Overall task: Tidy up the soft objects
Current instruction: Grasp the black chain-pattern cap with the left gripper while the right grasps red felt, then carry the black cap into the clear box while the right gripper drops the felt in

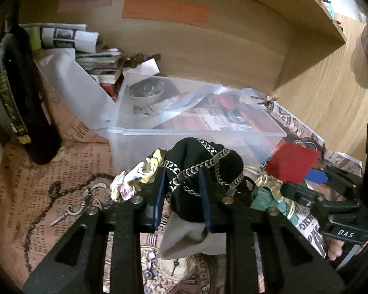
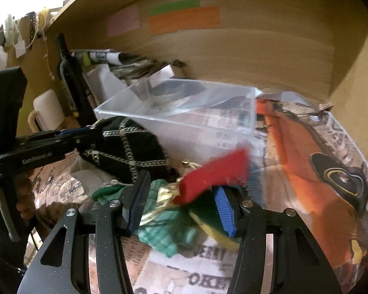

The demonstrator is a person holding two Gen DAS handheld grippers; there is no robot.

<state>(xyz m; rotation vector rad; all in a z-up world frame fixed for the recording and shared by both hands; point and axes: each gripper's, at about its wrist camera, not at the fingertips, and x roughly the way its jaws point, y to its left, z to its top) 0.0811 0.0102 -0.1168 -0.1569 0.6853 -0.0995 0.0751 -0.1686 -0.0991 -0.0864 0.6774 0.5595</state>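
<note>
My left gripper (image 1: 181, 191) is shut on a black fabric piece with silver chain trim (image 1: 203, 161), held just in front of the clear plastic box (image 1: 196, 132); it also shows in the right wrist view (image 2: 127, 144). A grey cloth (image 1: 184, 240) hangs under it. My right gripper (image 2: 181, 203) is open around a blurred red felt piece (image 2: 216, 171), which rests against the right pad. Beneath lie green checked cloth (image 2: 164, 232), gold fabric (image 2: 164, 196) and a green-yellow sponge (image 2: 208, 218). A floral scrunchie (image 1: 135, 176) lies left of the black piece.
The clear box (image 2: 184, 112) holds a bowl (image 1: 147, 93) and papers. A dark bottle (image 1: 19, 93) stands at left beside stacked books (image 1: 100, 61). Chain and keys (image 1: 73, 210) lie on the printed paper. Wooden shelf walls close in behind and at right.
</note>
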